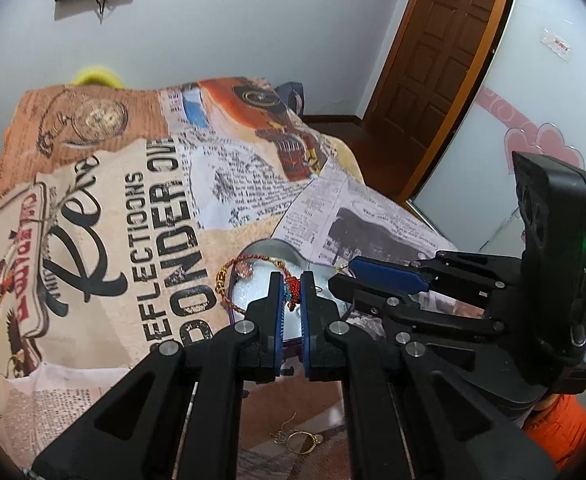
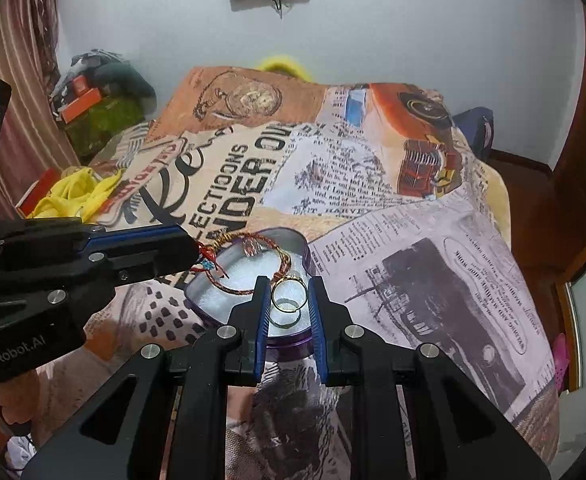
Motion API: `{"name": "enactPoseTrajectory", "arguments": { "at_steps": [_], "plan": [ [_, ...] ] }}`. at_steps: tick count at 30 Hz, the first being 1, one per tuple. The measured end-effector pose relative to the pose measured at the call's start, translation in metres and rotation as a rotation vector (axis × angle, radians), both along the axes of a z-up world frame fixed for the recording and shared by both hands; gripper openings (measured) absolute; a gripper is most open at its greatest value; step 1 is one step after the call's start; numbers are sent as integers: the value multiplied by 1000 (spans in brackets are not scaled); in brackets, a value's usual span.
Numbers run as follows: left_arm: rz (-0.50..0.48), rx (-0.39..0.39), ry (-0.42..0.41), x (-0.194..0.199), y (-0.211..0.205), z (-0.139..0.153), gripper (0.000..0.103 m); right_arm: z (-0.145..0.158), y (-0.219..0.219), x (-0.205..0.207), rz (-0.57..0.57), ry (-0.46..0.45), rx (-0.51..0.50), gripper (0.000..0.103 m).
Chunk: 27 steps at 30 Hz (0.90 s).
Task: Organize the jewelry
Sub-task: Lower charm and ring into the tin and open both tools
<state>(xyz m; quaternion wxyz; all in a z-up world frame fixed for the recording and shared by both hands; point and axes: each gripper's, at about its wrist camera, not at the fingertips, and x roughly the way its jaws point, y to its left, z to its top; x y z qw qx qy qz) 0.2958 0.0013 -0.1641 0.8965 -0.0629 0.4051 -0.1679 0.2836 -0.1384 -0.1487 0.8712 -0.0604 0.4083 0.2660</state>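
A purple heart-shaped tin [image 1: 277,246] [image 2: 289,350] with white lining sits on the printed bedspread. My left gripper [image 1: 291,280] is shut on the red-blue knot of a braided thread bracelet [image 1: 229,280] [image 2: 253,240], held over the tin. My right gripper [image 2: 289,286] has a gold hoop earring [image 2: 289,294] between its fingers above the tin, jaws narrowly apart; the hoop touches the left finger. The right gripper also shows in the left wrist view [image 1: 345,276].
Another gold earring [image 1: 297,440] lies on the bedspread close to me. Yellow cloth [image 2: 73,196] and clutter lie at the bed's left side. A wooden door [image 1: 433,60] stands to the right.
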Motion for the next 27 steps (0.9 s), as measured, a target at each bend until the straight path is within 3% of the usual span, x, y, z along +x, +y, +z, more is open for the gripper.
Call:
{"name": "enactPoseTrajectory", "arguments": {
  "at_steps": [8,23,27],
  "plan": [
    [-3,-2,41,6,0,-14,6,-7,3,3,21,26,-8,17],
    [37,37,11,-4,8,-7,6,-12,12,3,40,43,-53,17],
    [46,55,5,-9,11,-4,6,-11,11,2,37,50,-53,22]
  ]
}}
